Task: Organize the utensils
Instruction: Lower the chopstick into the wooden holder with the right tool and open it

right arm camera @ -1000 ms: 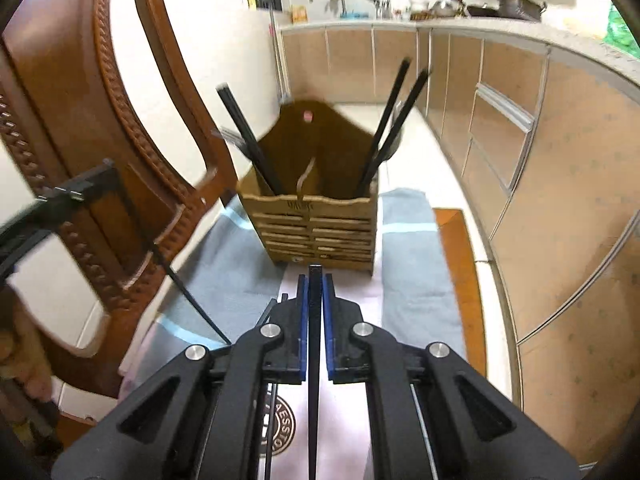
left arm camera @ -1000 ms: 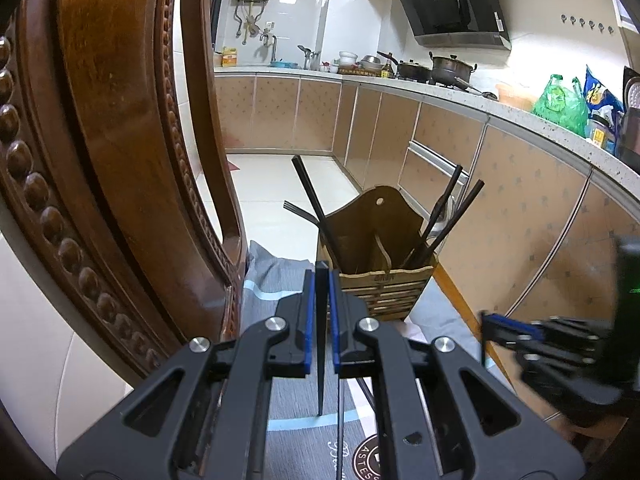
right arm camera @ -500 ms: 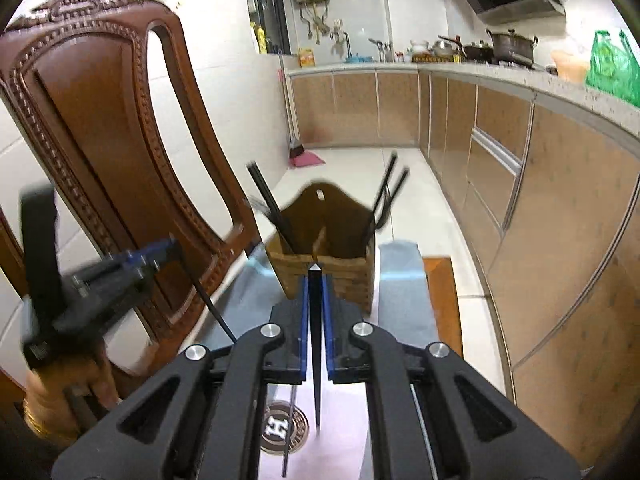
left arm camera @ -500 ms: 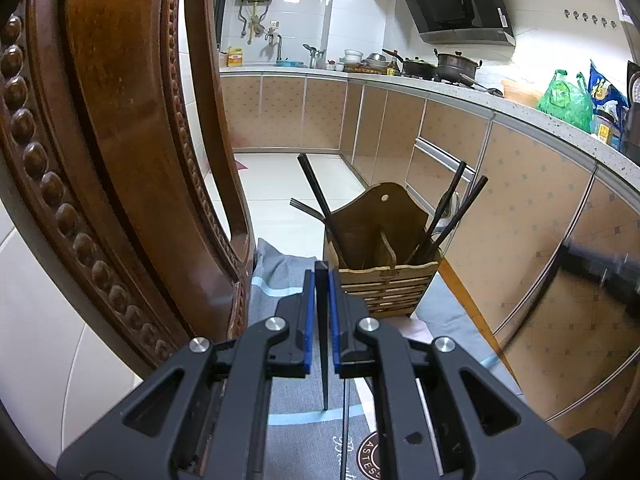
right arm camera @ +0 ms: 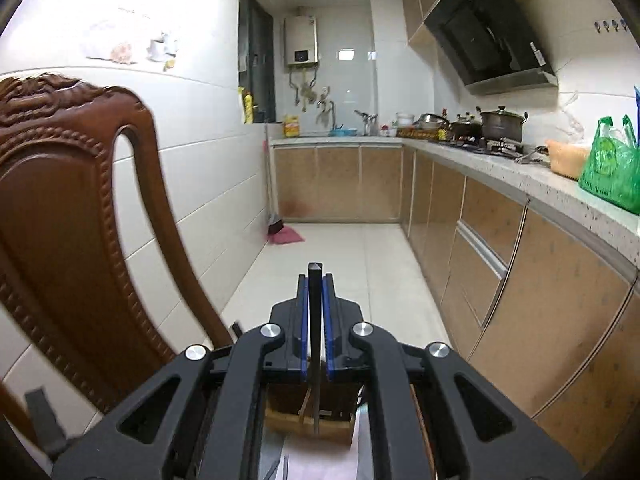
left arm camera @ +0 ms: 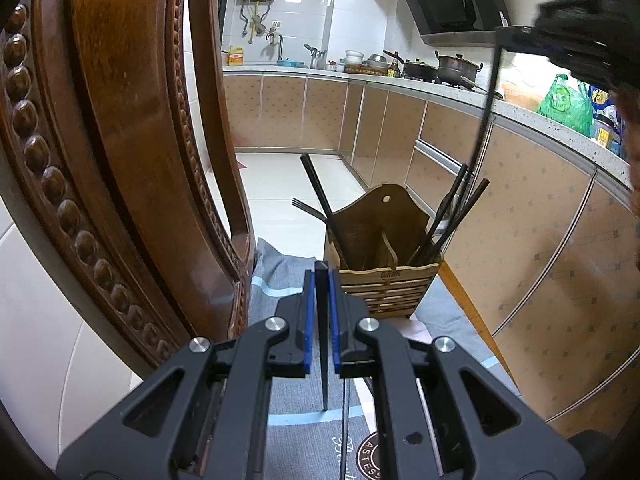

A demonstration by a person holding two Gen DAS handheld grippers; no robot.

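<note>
Beside the carved wooden chair back (left arm camera: 120,168) at far left, left gripper (left arm camera: 321,280) low over the grey cloth (left arm camera: 280,276), blue pads clamped on a black chopstick (left arm camera: 323,364) whose thin tip hangs down toward the cloth's pale stripe. Just past those fingertips, standing upright on the cloth, the wooden utensil holder (left arm camera: 386,288), split by a centre divider: in its left compartment a black chopstick leaning left and a dark fork (left arm camera: 306,208) with tines pointing out to the left; in its right compartment several dark chopsticks (left arm camera: 452,216) fanned to the right. Further right, a second loose black stick lying on the cloth beneath the gripper body. Upper right of that view, right gripper (left arm camera: 504,36) high above the holder, a long black chopstick (left arm camera: 484,112) dangling from it with its lower end over the right compartment. Seen from its own camera, right gripper (right arm camera: 315,280) closed tight on that chopstick (right arm camera: 315,320), the holder (right arm camera: 310,420) directly below, kitchen counter (right arm camera: 500,168) along the right.
</note>
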